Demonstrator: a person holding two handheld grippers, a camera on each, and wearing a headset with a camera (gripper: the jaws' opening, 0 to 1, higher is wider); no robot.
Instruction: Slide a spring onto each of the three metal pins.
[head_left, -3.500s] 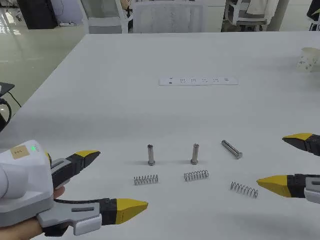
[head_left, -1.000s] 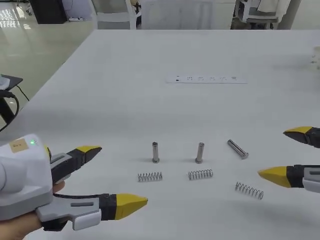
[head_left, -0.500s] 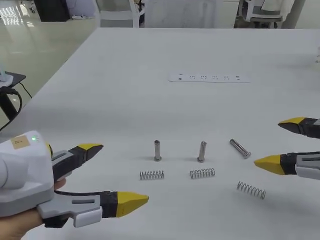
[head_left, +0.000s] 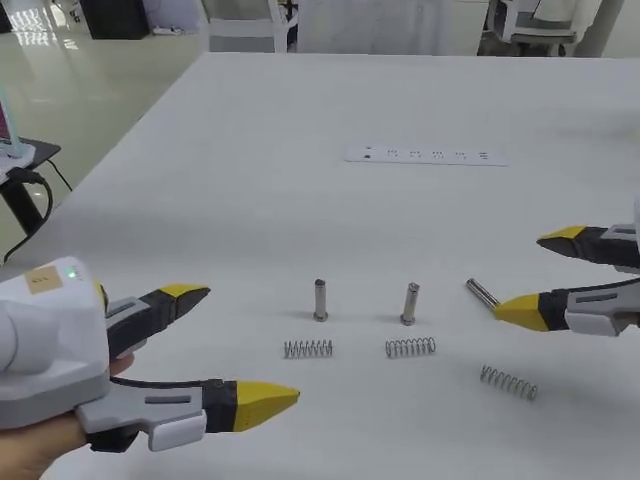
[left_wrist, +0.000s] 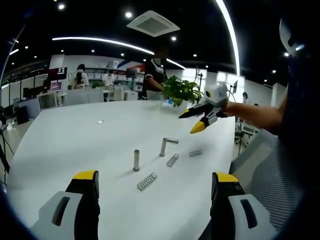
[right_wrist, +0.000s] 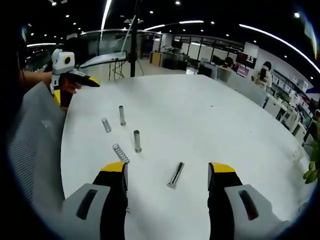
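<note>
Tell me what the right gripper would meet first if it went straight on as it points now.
Probably the lying metal pin, on the table just ahead of the right gripper, in line with the gap between its open fingers. Height is unclear, so it may pass above it.

Left hand-held gripper (head_left: 235, 345): jaws wide apart, nothing held, tips pointing right, hand (head_left: 35, 445) wrapped under its body. Right hand-held gripper (head_left: 525, 275): jaws also spread, nothing between them, tips pointing left, seen at the right edge of the head view. The two are well apart.
</note>
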